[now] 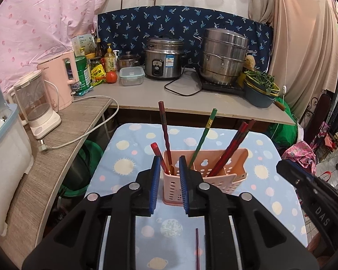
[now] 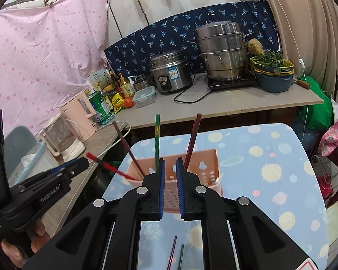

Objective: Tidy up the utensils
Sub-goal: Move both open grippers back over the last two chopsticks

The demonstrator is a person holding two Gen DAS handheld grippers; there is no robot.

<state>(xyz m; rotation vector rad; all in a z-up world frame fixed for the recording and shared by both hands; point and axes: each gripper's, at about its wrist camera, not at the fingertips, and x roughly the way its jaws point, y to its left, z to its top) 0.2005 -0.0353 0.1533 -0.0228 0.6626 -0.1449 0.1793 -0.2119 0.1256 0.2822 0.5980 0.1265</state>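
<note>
A pink perforated utensil holder [image 1: 214, 175] stands on the planet-print table [image 1: 270, 180], with red, maroon and green chopsticks [image 1: 204, 139] upright in it. My left gripper [image 1: 168, 160] is open, just in front of the holder's left end, next to a red chopstick [image 1: 157, 153]. A maroon chopstick [image 1: 197, 247] lies on the table beneath it. My right gripper [image 2: 169, 163] is open and empty, close in front of the holder [image 2: 198, 171]. A maroon chopstick [image 2: 172, 252] and a green chopstick [image 2: 181, 256] lie on the table below it. The left gripper [image 2: 78, 165] shows at left.
A grey counter [image 1: 191, 103] behind the table holds a rice cooker [image 1: 163, 58], a steel steamer pot [image 1: 224, 56], a basin of greens [image 1: 260, 90], bottles and a tomato. A wooden side shelf [image 1: 63, 146] at left carries kettles and a cable.
</note>
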